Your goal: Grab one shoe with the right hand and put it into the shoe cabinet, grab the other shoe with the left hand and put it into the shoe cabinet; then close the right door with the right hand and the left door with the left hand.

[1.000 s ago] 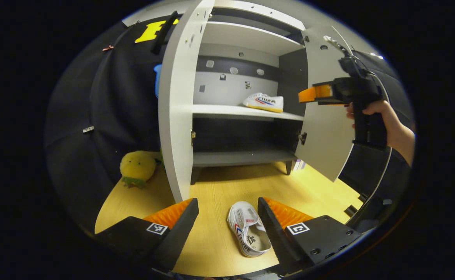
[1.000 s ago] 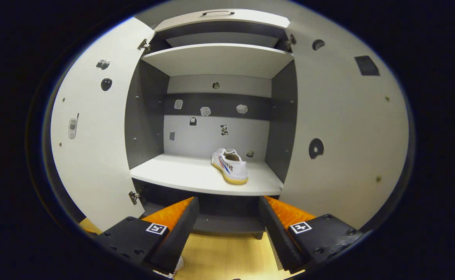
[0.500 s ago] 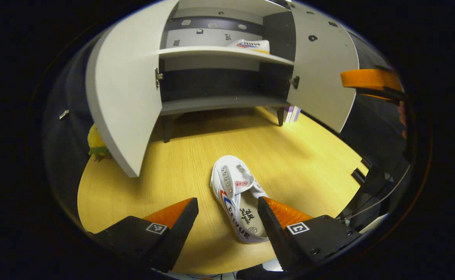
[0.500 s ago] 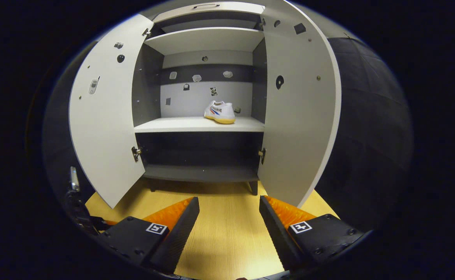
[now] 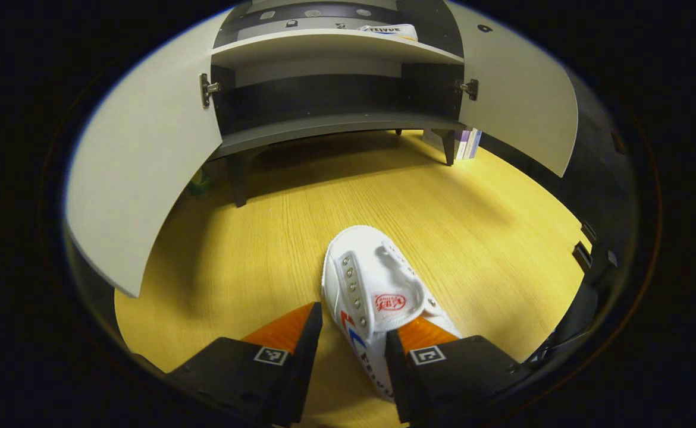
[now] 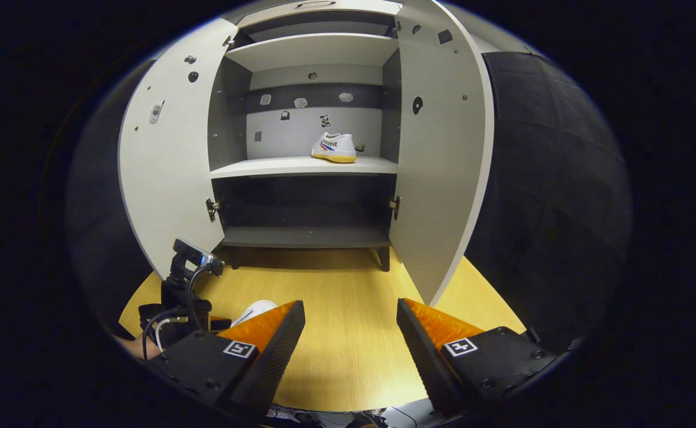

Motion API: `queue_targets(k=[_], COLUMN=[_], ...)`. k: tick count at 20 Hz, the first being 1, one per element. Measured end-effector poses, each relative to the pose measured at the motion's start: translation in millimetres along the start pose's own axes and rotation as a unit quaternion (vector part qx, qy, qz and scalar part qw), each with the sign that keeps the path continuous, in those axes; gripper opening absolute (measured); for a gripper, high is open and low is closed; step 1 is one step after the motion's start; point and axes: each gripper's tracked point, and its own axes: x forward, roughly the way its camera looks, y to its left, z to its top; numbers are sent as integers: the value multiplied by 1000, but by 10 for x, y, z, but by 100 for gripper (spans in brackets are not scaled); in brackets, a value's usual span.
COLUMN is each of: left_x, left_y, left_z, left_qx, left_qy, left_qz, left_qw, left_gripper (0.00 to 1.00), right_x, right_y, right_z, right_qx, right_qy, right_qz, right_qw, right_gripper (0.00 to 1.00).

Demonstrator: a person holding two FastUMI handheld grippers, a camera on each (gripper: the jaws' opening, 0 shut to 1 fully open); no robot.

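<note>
Wooden floor carries our second shoe, straddled by the left gripper, jaws not yet clenched. Our right gripper gapes, facing the cabinet, one shoe shelved.

The left gripper view looks down, close over the tabletop; the right gripper view faces the shoe cabinet squarely from farther back (both share it).
</note>
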Motion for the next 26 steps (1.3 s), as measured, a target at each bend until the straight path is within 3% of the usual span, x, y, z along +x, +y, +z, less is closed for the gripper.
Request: queue_targets(k=[1, 4, 5, 7, 11, 17, 26], left_x=[31, 73, 88, 98, 93, 31, -671], left_y=[31, 150, 220, 234, 233, 218, 28], left_z=[-7, -30, -45, -28, -18, 96, 976], left_qx=[6, 41, 46, 46, 51, 20, -17], left_qy=[2, 6, 11, 12, 7, -10, -95], left_qz=[13, 52, 67, 68, 51, 43, 24], left_qw=[1000, 998, 997, 997, 997, 999, 995], left_gripper=[49, 34, 23, 10, 5, 5, 5], right_x=[0, -16, -29, -55, -75, -46, 3], right_y=[-46, -132, -146, -211, -258, -181, -125], right_z=[-9, -10, -2, -18, -46, 19, 258], right_qx=[3, 14, 15, 14, 24, 24, 13], right_qy=[4, 7, 5, 3, 7, 1, -22], right_qz=[-6, -20, -23, -33, -40, -28, -9], right_qw=[1000, 1000, 1000, 999, 999, 999, 1000], right_gripper=[99, 99, 99, 98, 98, 98, 99])
